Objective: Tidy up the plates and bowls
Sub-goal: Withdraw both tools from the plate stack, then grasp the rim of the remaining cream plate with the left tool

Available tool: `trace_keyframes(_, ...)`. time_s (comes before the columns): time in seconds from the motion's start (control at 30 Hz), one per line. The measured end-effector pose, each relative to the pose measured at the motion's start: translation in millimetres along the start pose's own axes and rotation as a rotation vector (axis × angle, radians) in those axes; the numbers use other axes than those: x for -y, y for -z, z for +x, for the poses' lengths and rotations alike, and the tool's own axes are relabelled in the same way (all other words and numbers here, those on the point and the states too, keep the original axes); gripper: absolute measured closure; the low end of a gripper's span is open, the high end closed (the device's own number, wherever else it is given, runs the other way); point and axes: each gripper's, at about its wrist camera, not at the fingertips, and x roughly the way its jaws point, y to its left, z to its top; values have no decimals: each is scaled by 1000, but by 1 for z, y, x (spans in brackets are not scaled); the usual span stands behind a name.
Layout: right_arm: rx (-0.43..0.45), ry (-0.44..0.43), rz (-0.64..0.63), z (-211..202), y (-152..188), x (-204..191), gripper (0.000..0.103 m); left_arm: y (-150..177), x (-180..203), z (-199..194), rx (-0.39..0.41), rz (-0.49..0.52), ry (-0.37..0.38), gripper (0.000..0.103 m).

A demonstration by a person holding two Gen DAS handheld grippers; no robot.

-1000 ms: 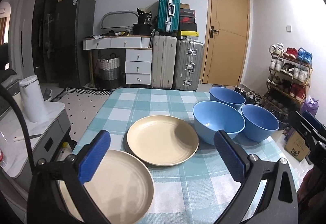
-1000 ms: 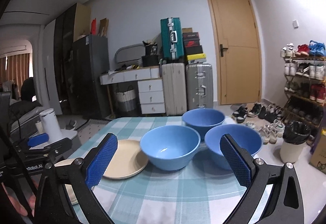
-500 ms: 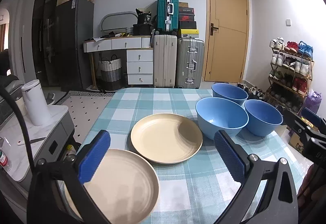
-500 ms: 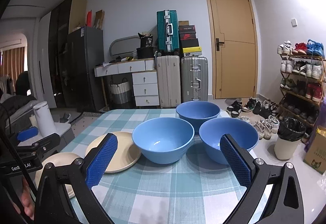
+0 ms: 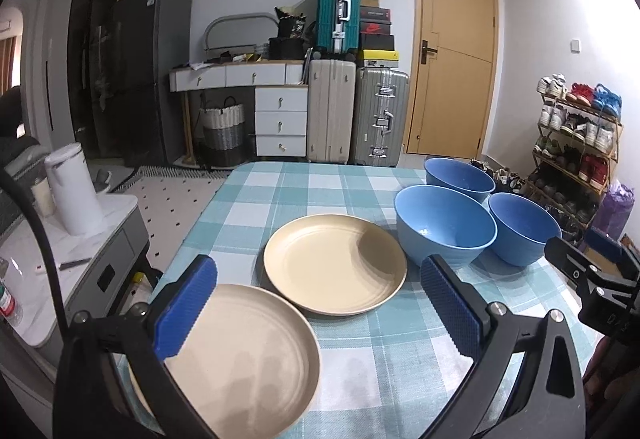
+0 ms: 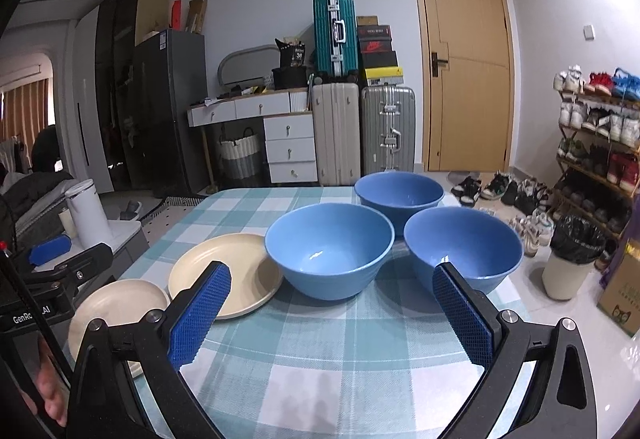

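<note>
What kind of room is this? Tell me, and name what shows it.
Most likely a lived-in room of a home, near the entrance. A dining table with a checked tablecloth holds blue bowls, a shoe rack lines the right wall, and suitcases stand beside a wooden door.

Even, moderately bright indoor light. Soft shadows fall beside the 3 blue bowls (image 6: 328,251) on the tablecloth (image 6: 340,367). Strong fisheye bending and black vignetting at every corner. Focus is sharp; the right-hand wall is slightly overexposed.
</note>
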Motion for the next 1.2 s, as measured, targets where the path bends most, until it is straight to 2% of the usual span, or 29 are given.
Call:
trace_keyframes(0.23,-16,-33,12,6,-1,-18,1,2,-36,12,-72,-140,13,0)
trace_keyframes(0.33,-24,-45,-1,9,-1,-26,1,2,-49,20,-112,-161,-10,0)
trace_keyframes(0.53,-30,-67,-38,11,1,-43,1,-12,-69,50,-228,-185,-9,1)
trace_keyframes(0.67,-22,-82,-77,7,3,-49,1,-43,-75,76,-261,-111,-31,1)
trace_keyframes(0.8,15,-103,-87,-2,1,-48,1,-62,-81,128,-388,-66,-57,1)
trace_keyframes(0.87,14,-114,-71,-3,-1,-43,1,-63,-85,148,-411,-54,-91,2)
trace_keyframes(0.97,11,-128,-41,-3,-3,-35,1,-57,-83,184,-501,-17,-82,3)
trace_keyframes(1.07,0,-142,-27,-1,-5,-29,1,-50,-80,211,-586,-33,-22,4)
trace_keyframes(1.17,-46,-170,11,8,-4,-24,1,-44,-70,230,-648,12,-33,6)
trace_keyframes(1.2,-57,-173,19,11,-4,-23,1,-43,-64,235,-656,54,-65,13)
